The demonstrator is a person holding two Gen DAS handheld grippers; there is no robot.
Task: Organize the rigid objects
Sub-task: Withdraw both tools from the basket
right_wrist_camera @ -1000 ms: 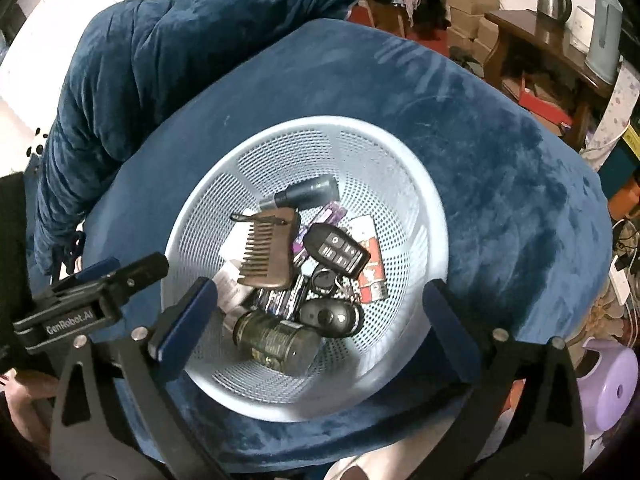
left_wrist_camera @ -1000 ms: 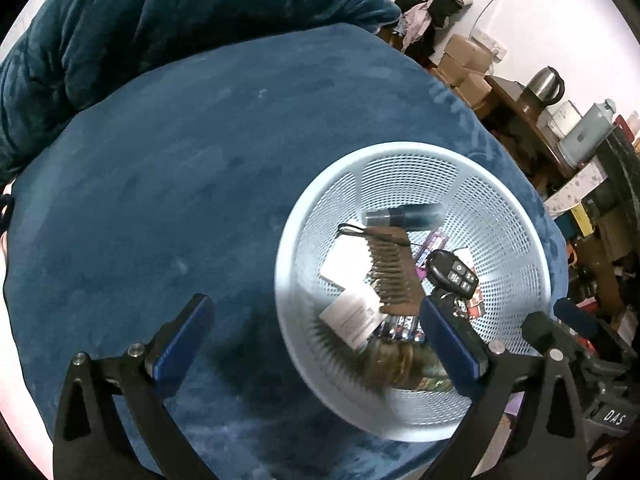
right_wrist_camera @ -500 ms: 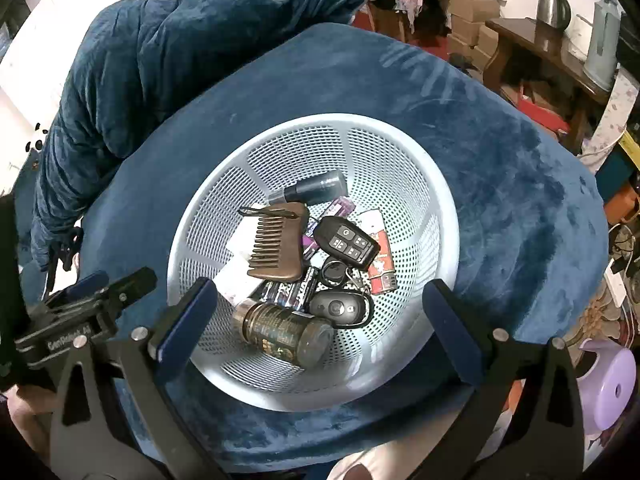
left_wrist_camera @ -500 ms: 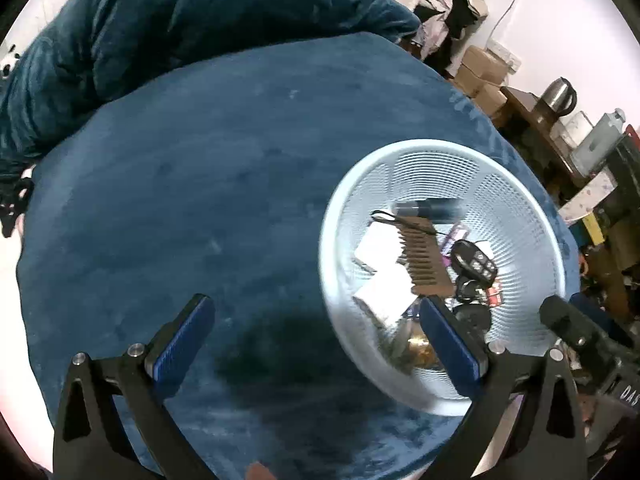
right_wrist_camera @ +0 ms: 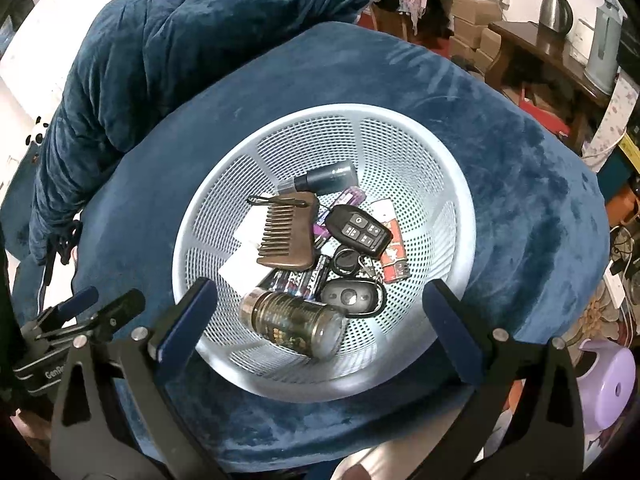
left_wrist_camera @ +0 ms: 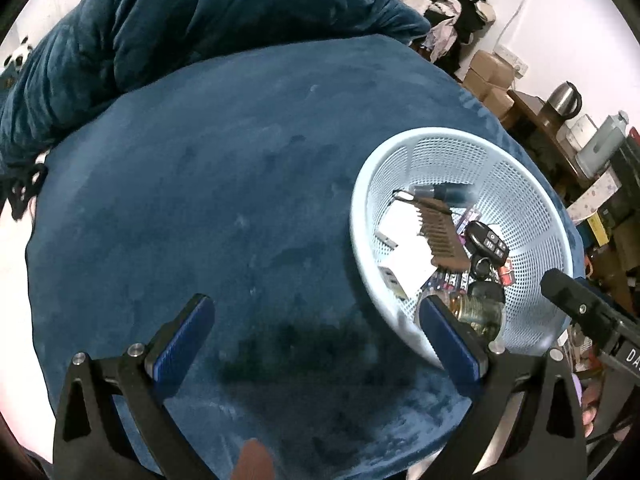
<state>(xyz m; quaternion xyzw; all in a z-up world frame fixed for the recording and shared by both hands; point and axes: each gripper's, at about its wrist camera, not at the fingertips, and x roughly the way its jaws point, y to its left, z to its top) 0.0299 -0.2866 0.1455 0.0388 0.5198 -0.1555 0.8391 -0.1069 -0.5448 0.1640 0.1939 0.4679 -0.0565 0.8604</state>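
1. Right wrist view: a pale blue perforated basket (right_wrist_camera: 432,184) stands on a surface covered with dark blue plush cloth (right_wrist_camera: 520,200). I cannot tell if it is a bed or a table under the cloth. The near rim of the basket is close to the near edge of the cloth.
2. To the right of the basket the cloth ends soon, and beyond this edge there is a lilac stool (right_wrist_camera: 608,384) lower down. At the far left a bunched blue blanket (right_wrist_camera: 160,60) lies on the cloth.
3. Left wrist view: a wide bare area of the cloth (left_wrist_camera: 200,200) is open to the left of the basket (left_wrist_camera: 520,184), up to the blanket (left_wrist_camera: 180,20).
4. Inside the basket lie a brown comb (right_wrist_camera: 286,236), a black key fob (right_wrist_camera: 358,230), a second oval fob (right_wrist_camera: 352,296), a dark tube (right_wrist_camera: 328,178), a patterned jar (right_wrist_camera: 296,322) on its side, and white cards (right_wrist_camera: 244,264). They are heaped together and touch each other.
5. The right tongs (right_wrist_camera: 318,326) are spread wide above the near part of the basket and grip nothing. The jar appears between the fingers, but I see no contact.
6. The left tongs (left_wrist_camera: 316,334) are also spread wide and empty, over the bare cloth just left of the basket. The right finger (left_wrist_camera: 448,340) overlaps the basket's near rim in this view; I cannot tell if it touches.
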